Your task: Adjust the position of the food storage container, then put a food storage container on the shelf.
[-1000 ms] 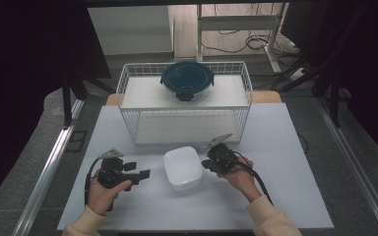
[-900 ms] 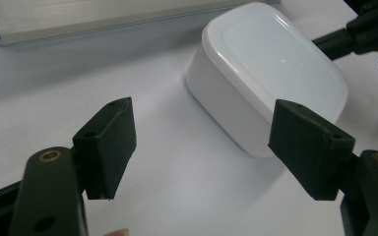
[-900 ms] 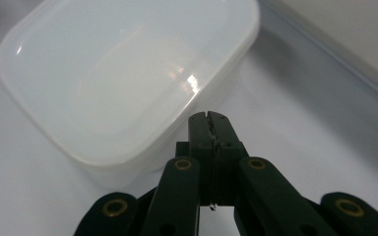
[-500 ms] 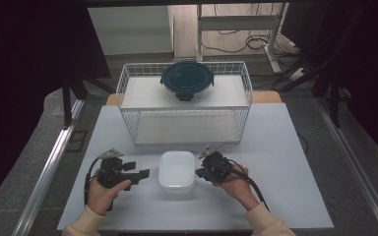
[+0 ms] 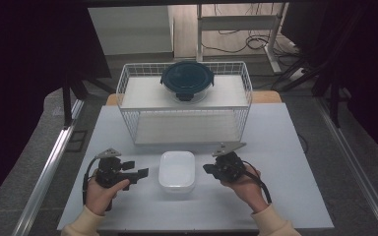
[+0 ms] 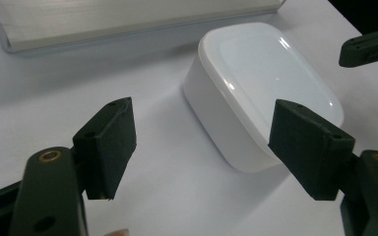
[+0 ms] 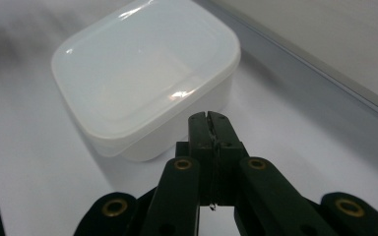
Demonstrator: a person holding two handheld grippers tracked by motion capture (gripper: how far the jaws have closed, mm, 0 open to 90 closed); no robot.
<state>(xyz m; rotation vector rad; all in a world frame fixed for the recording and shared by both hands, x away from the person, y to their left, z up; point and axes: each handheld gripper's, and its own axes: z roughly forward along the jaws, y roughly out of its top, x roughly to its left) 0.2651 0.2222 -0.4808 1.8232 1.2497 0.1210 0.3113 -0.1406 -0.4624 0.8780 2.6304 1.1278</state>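
A white rectangular lidded container (image 5: 176,170) lies on the white table (image 5: 285,147) between my two grippers. My left gripper (image 5: 142,173) sits just to its left, pointing at it, jaws open and empty. In the left gripper view the container (image 6: 270,83) lies ahead and right of my open left gripper (image 6: 202,142), its near corner behind the right pad (image 6: 305,147). My right gripper (image 5: 207,168) is shut with nothing in it, its tip a short way off the container's right side. In the right gripper view the shut right gripper (image 7: 209,120) points at the container (image 7: 142,73).
A white wire basket (image 5: 187,125) stands behind the container at mid-table. A dark blue round lidded bowl (image 5: 187,80) rests at its back top. The basket's base edge (image 6: 128,24) (image 7: 334,59) runs close behind the container. Dark floor surrounds the table.
The shut right gripper first moved left against the container, which slid a little left and toward me. It has since drawn back to the right. The left gripper kept still.
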